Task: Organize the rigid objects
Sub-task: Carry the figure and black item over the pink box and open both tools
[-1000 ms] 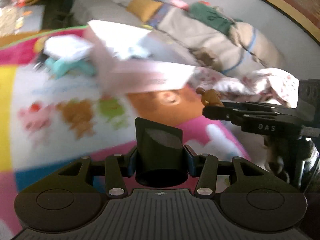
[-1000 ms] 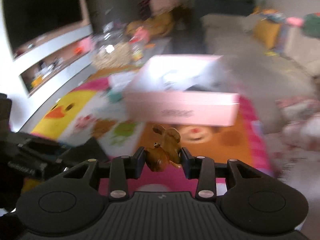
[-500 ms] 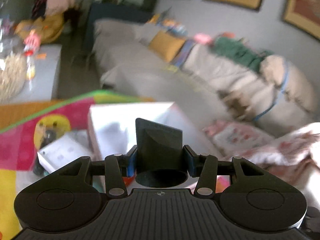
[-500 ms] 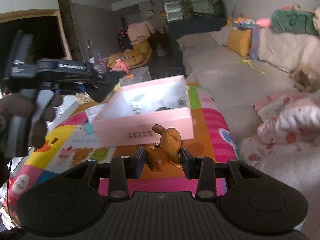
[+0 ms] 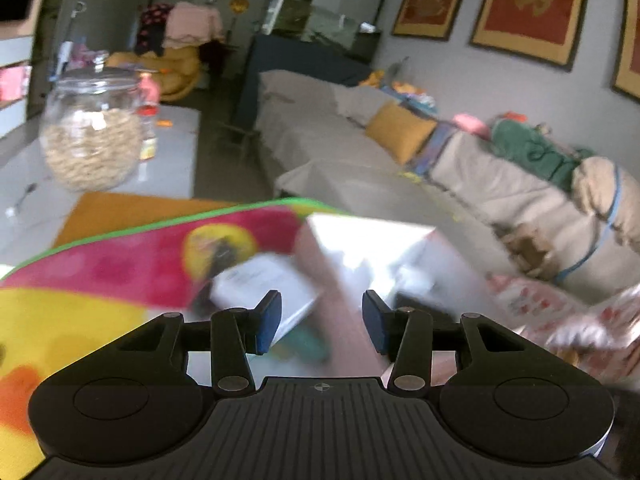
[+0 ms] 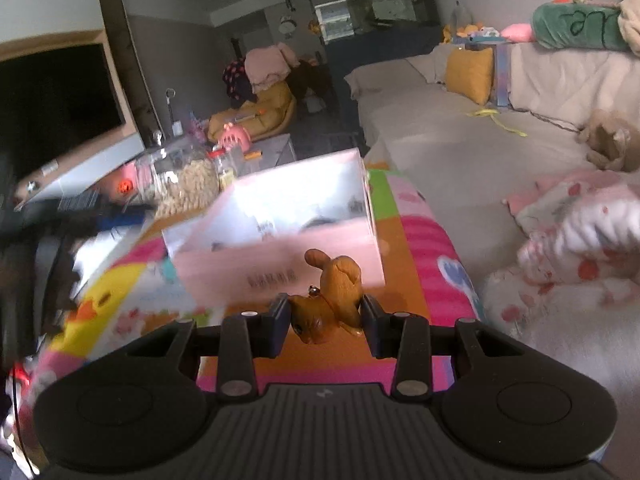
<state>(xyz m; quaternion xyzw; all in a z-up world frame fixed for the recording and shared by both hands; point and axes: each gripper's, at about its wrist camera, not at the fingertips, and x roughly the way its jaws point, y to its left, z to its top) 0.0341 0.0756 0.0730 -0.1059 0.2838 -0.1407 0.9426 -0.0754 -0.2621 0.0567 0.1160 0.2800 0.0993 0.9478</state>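
Note:
My right gripper (image 6: 324,314) is shut on a small brown animal figurine (image 6: 330,294), held just in front of an open pink box (image 6: 280,240) on the colourful mat (image 6: 420,240). My left gripper (image 5: 322,322) is open and empty, above the near left wall of the same pink box (image 5: 368,256), which is blurred. A white booklet (image 5: 264,284) and a teal item (image 5: 308,344) lie on the mat (image 5: 120,264) beside the box. The left gripper shows as a dark blur at the left of the right wrist view (image 6: 60,216).
A glass jar of nuts (image 5: 92,132) stands on a grey low table (image 5: 176,148) beyond the mat. A beige sofa (image 5: 360,152) with cushions and piled bedding runs along the right. A floral blanket (image 6: 580,232) lies at the right of the mat.
My left gripper has opened and the black funnel-shaped piece it held is gone from its jaws. The right gripper has moved closer to the pink box, still holding the figurine.

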